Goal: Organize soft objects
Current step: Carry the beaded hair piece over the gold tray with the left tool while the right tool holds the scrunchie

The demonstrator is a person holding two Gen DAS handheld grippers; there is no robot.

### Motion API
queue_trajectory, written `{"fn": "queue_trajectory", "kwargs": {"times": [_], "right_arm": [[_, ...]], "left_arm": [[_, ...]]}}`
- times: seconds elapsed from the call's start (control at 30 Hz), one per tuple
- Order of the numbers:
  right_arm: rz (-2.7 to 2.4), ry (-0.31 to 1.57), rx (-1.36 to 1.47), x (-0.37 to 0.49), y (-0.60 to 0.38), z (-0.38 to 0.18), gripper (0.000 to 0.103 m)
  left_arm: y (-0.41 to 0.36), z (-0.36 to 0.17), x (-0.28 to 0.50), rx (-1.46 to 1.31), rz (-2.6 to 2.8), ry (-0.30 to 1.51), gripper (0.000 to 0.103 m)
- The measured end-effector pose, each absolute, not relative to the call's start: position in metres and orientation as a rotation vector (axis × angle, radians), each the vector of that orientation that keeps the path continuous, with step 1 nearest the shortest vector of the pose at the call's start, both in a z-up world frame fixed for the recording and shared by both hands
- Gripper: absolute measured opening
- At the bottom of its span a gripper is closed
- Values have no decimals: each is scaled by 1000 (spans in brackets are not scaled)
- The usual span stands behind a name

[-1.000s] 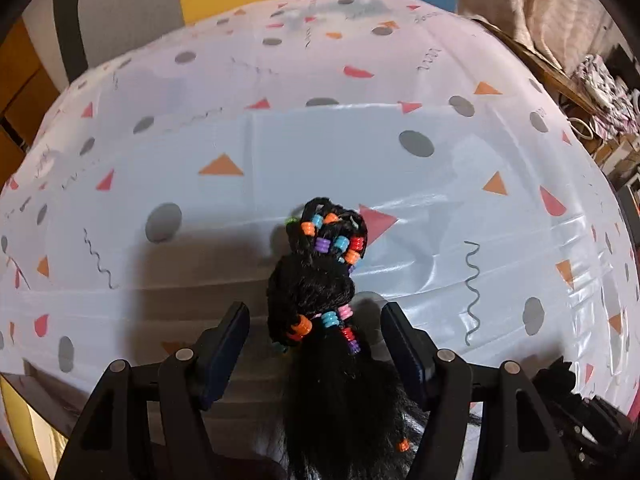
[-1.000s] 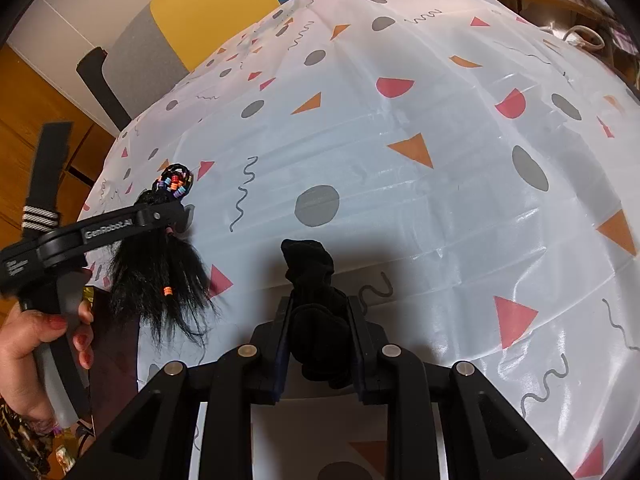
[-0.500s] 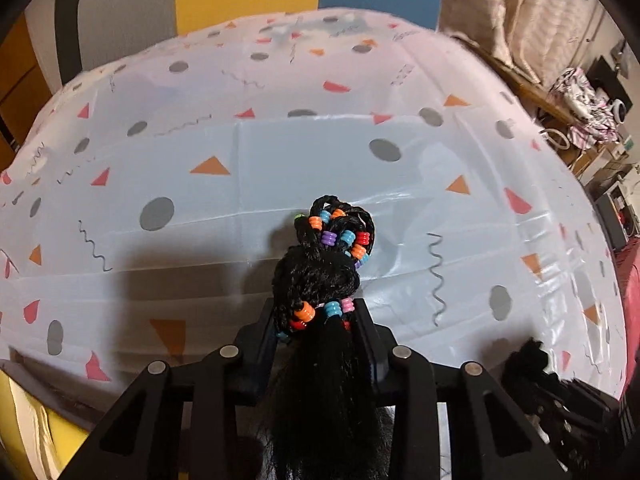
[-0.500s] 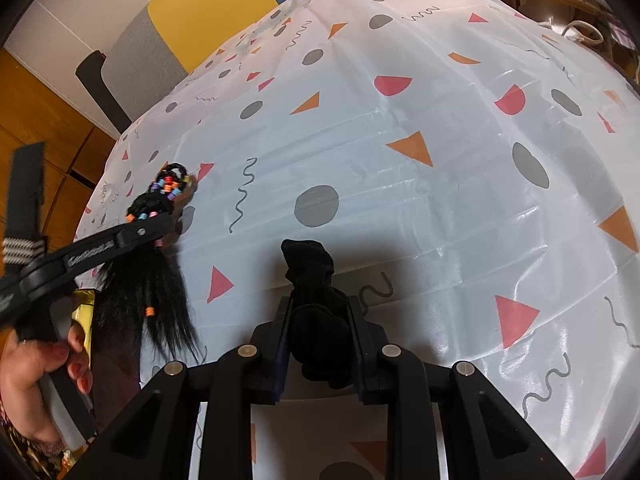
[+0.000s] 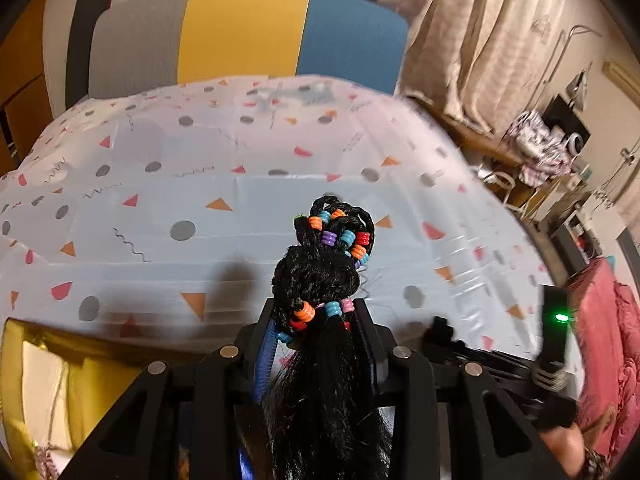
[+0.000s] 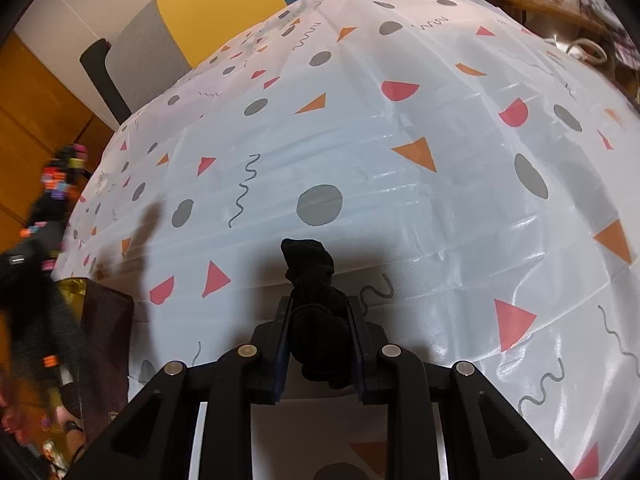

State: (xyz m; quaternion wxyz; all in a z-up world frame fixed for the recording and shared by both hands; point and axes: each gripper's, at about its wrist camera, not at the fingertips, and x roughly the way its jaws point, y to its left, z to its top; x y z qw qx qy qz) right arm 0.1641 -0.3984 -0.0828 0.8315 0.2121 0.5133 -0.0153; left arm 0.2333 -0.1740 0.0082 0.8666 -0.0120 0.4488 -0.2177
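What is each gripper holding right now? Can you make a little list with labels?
left gripper: shut on the beaded black hairpiece
hairpiece beads: orange, blue, purple, red, pink
right gripper: shut on a black cloth bundle
surface: white tablecloth with grey dots, orange and pink shapes, squiggles
background: wall panel in grey, yellow, blue

Hairpiece point(image 5: 320, 280) in left hand-held gripper point(image 5: 318, 320), above tablecloth point(image 5: 240, 200).
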Motion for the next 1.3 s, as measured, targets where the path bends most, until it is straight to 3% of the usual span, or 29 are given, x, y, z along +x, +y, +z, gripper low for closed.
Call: {"fn": "queue_trajectory", "kwargs": {"times": [0.67, 1.3], "right_arm": [[-43, 1086, 349, 163, -387, -82, 25], [-8, 1070, 470, 149, -394, -74, 25]], "left_arm": [[-79, 101, 155, -46, -431, 750, 35], [-9, 1, 110, 75, -356, 977, 35]]}}
